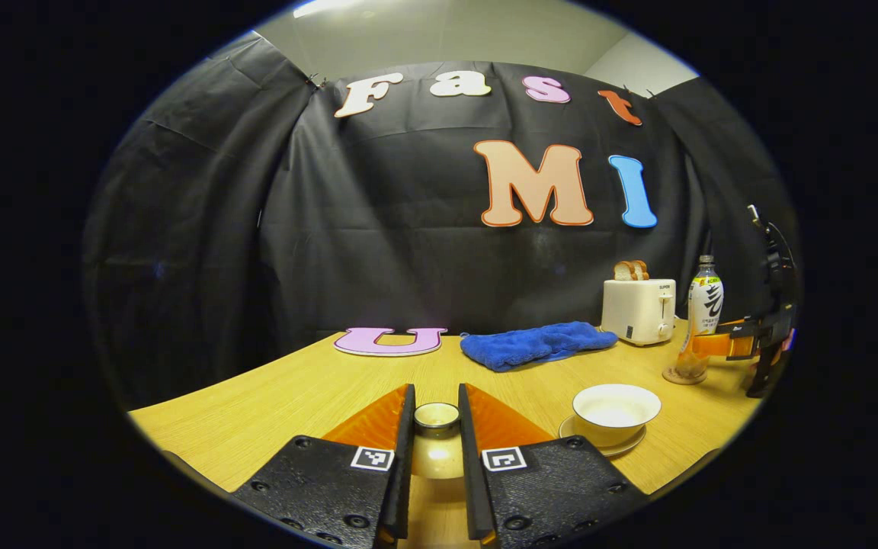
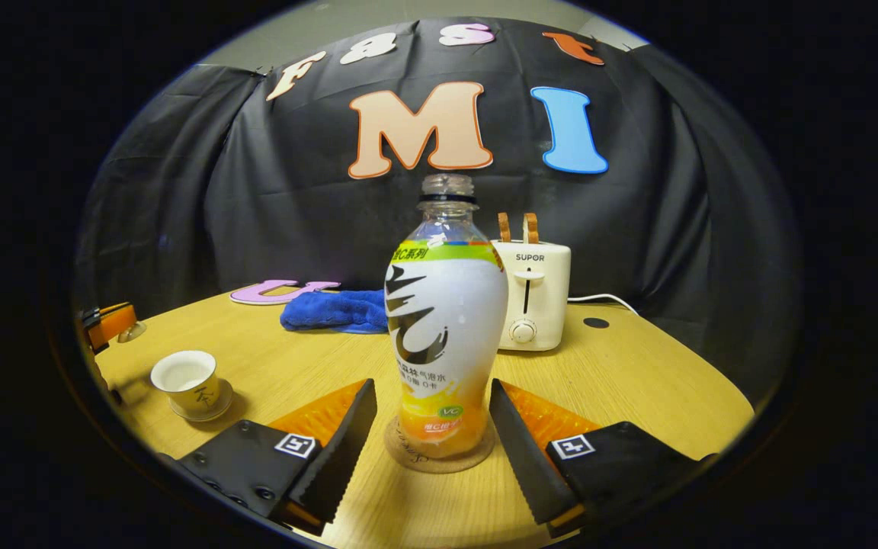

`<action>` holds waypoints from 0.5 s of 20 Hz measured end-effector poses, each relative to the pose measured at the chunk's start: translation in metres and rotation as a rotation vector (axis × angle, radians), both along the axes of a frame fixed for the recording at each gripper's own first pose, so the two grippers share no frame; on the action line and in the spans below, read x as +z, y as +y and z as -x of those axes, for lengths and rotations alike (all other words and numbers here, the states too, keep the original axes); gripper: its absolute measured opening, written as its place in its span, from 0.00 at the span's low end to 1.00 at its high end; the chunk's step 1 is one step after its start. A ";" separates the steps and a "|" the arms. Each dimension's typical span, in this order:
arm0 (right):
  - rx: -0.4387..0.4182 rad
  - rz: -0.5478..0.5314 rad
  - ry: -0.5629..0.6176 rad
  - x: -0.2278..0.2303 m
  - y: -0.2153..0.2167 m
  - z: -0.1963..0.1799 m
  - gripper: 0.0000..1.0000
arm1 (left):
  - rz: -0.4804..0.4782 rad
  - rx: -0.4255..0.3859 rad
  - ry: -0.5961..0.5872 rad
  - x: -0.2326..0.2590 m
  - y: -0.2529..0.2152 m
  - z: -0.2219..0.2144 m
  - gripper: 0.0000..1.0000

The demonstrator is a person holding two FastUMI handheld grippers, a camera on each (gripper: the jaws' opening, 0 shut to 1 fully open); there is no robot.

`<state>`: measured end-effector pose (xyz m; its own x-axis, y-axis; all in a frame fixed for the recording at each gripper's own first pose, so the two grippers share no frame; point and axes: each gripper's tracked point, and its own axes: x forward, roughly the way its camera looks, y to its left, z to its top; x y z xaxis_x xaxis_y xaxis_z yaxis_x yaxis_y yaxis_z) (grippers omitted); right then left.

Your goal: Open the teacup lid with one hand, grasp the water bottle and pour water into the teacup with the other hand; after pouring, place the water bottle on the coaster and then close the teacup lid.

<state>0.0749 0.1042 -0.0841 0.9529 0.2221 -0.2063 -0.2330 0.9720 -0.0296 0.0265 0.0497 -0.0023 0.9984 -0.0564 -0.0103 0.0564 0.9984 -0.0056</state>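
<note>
Open tabletop (image 2: 637, 381) lies right of the bottle (image 2: 445, 335). Behind it the toaster (image 2: 532, 293) and blue towel (image 2: 332, 309) block the back. The uncovered cup (image 1: 614, 412) sits exposed, bare wood between it and the bottle.

Left gripper (image 1: 437, 427): fingers near-parallel, narrow gap, clamped on lid (image 1: 437, 418), held level above table. Right gripper (image 2: 433, 427): fingers spread wide, either side of bottle (image 2: 445, 335) base, not touching, low over table.
</note>
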 end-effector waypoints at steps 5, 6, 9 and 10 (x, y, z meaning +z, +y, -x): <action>-0.040 -0.032 -0.093 0.016 -0.014 0.024 0.96 | 0.000 -0.002 0.000 0.000 -0.001 0.000 0.27; -0.043 -0.036 -0.118 0.020 -0.015 0.028 0.93 | 0.000 -0.003 0.001 0.000 0.000 0.000 0.27; -0.056 -0.053 -0.155 0.026 -0.020 0.040 0.97 | -0.001 -0.007 0.001 0.000 -0.002 -0.001 0.28; -0.059 -0.055 -0.165 0.028 -0.021 0.043 0.97 | -0.001 -0.012 0.001 0.000 -0.003 0.000 0.27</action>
